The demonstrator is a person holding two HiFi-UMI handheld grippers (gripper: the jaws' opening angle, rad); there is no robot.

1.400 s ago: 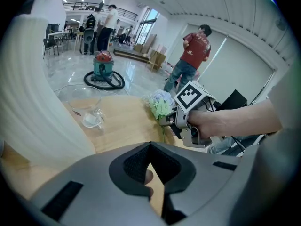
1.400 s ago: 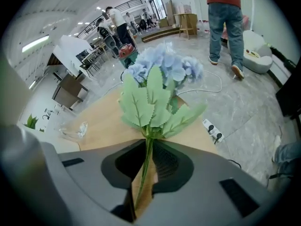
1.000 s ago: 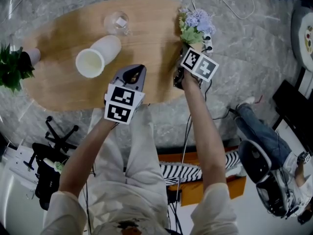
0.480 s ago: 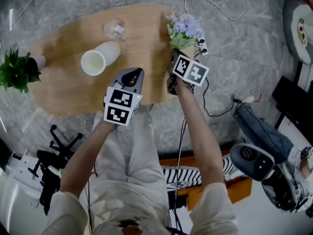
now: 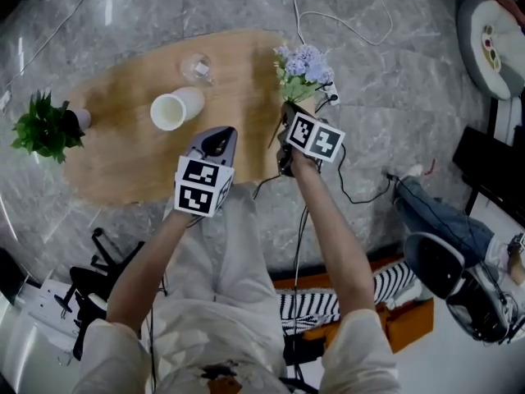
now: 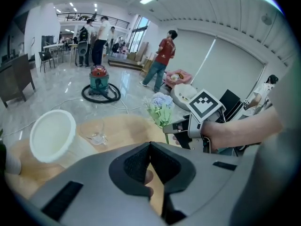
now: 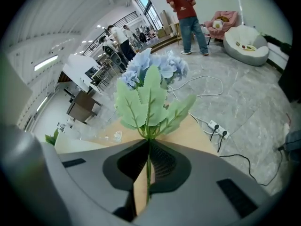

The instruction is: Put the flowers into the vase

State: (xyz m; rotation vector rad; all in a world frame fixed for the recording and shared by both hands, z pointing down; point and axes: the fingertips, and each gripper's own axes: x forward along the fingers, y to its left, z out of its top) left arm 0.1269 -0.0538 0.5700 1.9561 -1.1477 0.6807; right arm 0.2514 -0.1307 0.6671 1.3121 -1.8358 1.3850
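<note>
Flowers (image 7: 149,76), thin-stemmed and frilly, sit in right gripper (image 7: 149,145).

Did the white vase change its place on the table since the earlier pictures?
No. The white vase keeps its place on the table, just beside the clear glass, on the side toward the potted plant.

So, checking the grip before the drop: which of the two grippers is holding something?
The right gripper: its jaws pinch the stem of the blue flowers. The left gripper is shut with nothing between its jaws.
</note>
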